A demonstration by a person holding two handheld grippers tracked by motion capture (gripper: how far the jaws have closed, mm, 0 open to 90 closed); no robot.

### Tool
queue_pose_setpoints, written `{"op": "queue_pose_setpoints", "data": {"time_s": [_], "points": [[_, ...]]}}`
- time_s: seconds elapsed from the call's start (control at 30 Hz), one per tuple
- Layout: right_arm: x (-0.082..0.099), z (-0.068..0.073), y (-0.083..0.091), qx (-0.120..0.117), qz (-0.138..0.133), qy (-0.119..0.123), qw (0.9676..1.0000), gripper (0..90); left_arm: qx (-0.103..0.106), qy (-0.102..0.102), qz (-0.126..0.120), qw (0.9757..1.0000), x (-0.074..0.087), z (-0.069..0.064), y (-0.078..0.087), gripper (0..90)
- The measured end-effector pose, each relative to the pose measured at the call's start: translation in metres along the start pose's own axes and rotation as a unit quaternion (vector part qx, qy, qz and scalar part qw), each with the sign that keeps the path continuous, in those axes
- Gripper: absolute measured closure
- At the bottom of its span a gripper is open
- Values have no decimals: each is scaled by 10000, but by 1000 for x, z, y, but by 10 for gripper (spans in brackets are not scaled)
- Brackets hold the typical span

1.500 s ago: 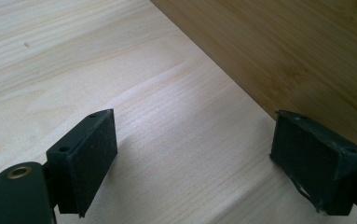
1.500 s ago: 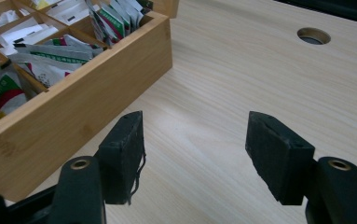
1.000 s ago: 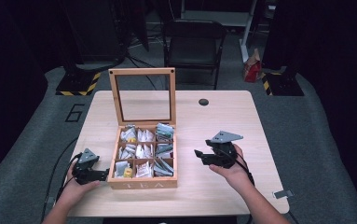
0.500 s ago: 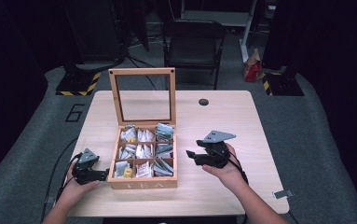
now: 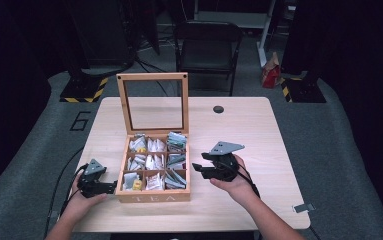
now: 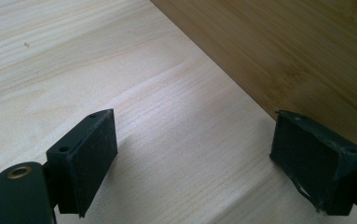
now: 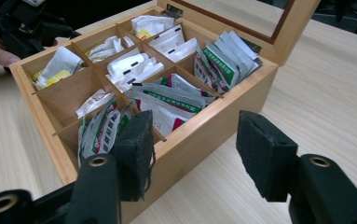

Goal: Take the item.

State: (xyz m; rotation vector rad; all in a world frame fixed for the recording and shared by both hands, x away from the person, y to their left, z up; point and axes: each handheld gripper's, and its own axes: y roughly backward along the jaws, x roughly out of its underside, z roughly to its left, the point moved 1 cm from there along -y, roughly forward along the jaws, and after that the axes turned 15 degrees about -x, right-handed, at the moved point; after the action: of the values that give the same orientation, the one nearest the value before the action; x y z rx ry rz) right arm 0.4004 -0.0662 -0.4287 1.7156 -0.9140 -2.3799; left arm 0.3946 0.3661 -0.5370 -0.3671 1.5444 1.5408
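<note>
A wooden tea box (image 5: 153, 197) stands at the table's front middle, its glass-paned lid (image 5: 152, 77) upright. Its compartments hold several tea bags (image 7: 167, 100). My left gripper (image 5: 110, 187) rests on the table at the box's front left corner, and its jaws (image 6: 190, 158) are open over bare wood beside the box wall (image 6: 306, 56). My right gripper (image 5: 197, 170) hovers just right of the box and points at it. Its jaws (image 7: 195, 149) have just been closing, are still apart, and grip nothing. The box's near wall (image 7: 213, 126) lies right ahead of them.
The pale wooden table (image 5: 259, 135) has bare room to the right of the box and behind it. A small black round disc (image 5: 218, 109) sits near the far edge. A metal clip (image 5: 301, 207) lies at the front right corner. A dark chair (image 5: 206, 47) stands beyond the table.
My right gripper has moved left toward the box's right wall, and its jaws stand narrower than before. The left gripper and the box have not moved.
</note>
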Motion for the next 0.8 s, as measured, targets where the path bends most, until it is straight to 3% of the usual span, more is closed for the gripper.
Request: {"op": "queue_pose_setpoints", "data": {"time_s": [0.8], "points": [[6, 18, -35, -465, 255, 91, 9985, 545, -7, 7, -20, 10000, 0, 0, 0, 139]]}}
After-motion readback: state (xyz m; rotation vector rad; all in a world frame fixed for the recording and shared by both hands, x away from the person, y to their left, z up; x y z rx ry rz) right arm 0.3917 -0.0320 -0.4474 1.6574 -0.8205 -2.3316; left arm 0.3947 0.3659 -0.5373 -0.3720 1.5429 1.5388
